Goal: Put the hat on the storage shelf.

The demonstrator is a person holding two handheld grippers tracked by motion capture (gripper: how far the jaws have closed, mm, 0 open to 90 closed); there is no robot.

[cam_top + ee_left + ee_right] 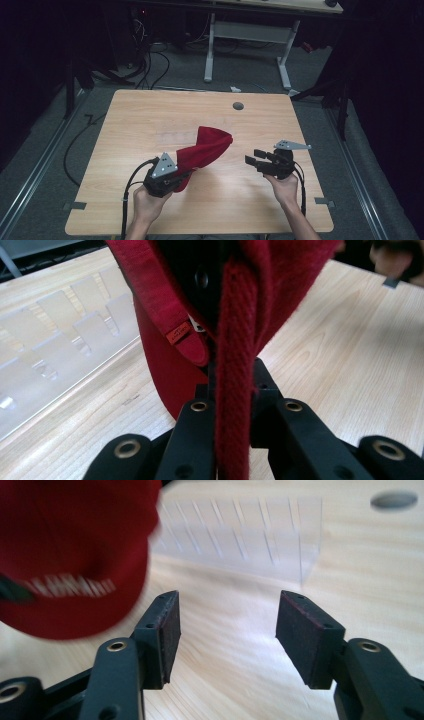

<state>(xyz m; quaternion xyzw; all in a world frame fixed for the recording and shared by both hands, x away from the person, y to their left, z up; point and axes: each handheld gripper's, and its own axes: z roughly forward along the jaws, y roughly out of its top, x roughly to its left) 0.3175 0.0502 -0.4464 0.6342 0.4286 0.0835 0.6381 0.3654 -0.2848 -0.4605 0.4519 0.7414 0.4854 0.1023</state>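
Left gripper (186, 175) clamps the red knitted fabric cap (207, 147) above the wooden table (150, 115); right gripper (254, 159) hangs open beside it.

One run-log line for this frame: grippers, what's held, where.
left gripper: shut on red beanie, lifted off table | right gripper: open, nothing between jaws, beside beanie | clear plastic rack: on table

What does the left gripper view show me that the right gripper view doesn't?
Left gripper view: the left gripper shut on a fold of the red cap, plus a small red tag inside the cap. Right gripper view: the right gripper open with nothing between its pads, white lettering on the cap, and a grey table grommet. Both: the cap, the clear plastic rack and the wooden table.
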